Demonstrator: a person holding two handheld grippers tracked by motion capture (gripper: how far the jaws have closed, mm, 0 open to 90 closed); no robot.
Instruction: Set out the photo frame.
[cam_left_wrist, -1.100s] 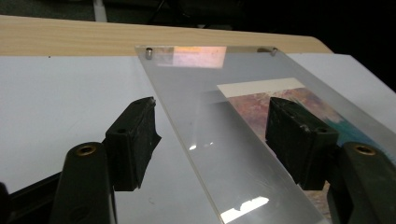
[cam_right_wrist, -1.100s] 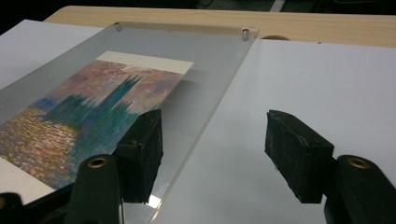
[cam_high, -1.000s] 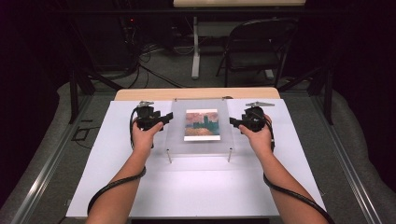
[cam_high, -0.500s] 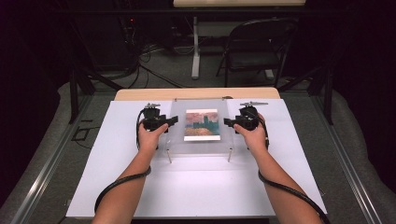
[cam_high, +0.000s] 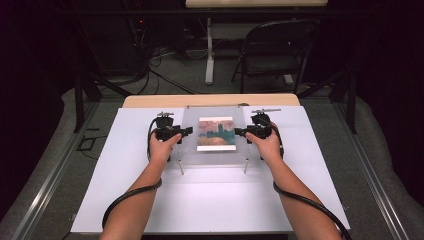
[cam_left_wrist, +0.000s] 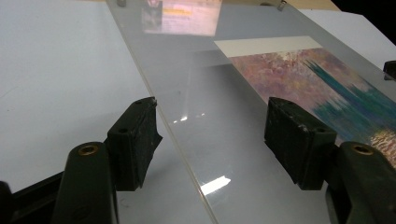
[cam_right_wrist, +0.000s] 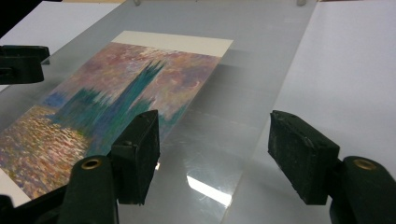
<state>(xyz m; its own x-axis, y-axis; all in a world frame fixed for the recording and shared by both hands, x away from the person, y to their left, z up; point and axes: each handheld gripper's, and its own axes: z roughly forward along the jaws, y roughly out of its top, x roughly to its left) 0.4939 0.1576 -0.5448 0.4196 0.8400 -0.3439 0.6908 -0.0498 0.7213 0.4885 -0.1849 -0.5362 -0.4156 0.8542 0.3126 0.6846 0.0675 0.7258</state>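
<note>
As clear panel (cam_high: 212, 135) lies flat, long axis running away from person, both jaws apart.

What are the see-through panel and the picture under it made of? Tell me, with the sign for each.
Clear panel: looks like acrylic or glass, glossy; light glints on it and the table shows through, and which of the two cannot be told. Picture: seems a paper print with a matte look, with a plain cream margin at its edge and brushy purple, teal and orange colour.

No readable text, labels, brands, numbers or signs anywhere
</note>
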